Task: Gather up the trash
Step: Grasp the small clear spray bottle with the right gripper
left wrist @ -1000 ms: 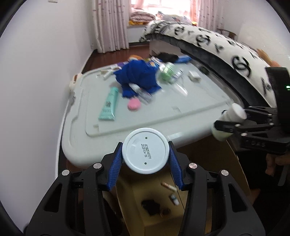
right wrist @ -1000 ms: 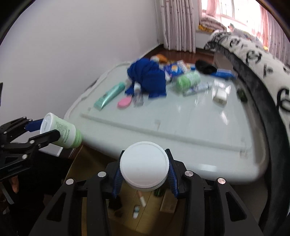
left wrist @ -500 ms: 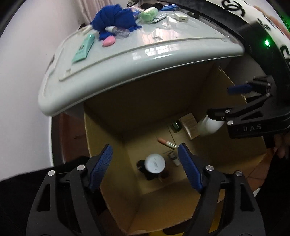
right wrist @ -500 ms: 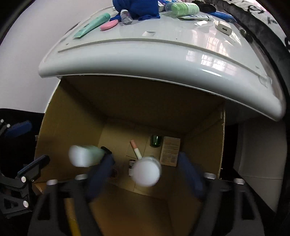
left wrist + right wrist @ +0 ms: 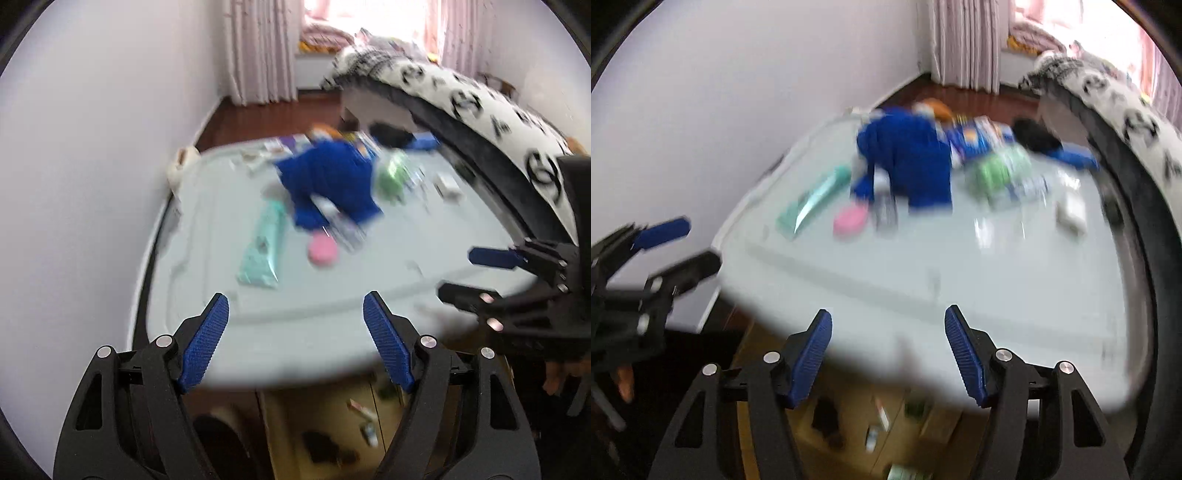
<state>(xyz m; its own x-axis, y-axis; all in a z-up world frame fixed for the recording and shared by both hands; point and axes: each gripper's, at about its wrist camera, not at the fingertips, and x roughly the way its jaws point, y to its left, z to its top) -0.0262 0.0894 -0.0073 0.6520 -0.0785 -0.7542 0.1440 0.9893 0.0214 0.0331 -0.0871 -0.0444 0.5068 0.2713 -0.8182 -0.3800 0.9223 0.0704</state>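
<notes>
Pale, glossy and round-cornered, the plastic tabletop [image 5: 424,236] fills both blurred wrist views, with a raised ridge running along near its front edge. Toward its far edge lies a crumpled blue cloth [image 5: 332,181]; a flat mint tube [image 5: 262,247] and a small pink oval piece [image 5: 322,252] lie just in front of it, a green bottle [image 5: 997,171] to its right. Under the front edge stands an open cardboard box [image 5: 332,424], largely hidden by the tabletop; the trash [image 5: 877,417] on its floor is, I think, small bottles and sticks. Left gripper [image 5: 295,332] holds nothing, its ribbed blue pads spread wide. Right gripper [image 5: 888,345] is also empty, its jaws just narrowing yet apart.
</notes>
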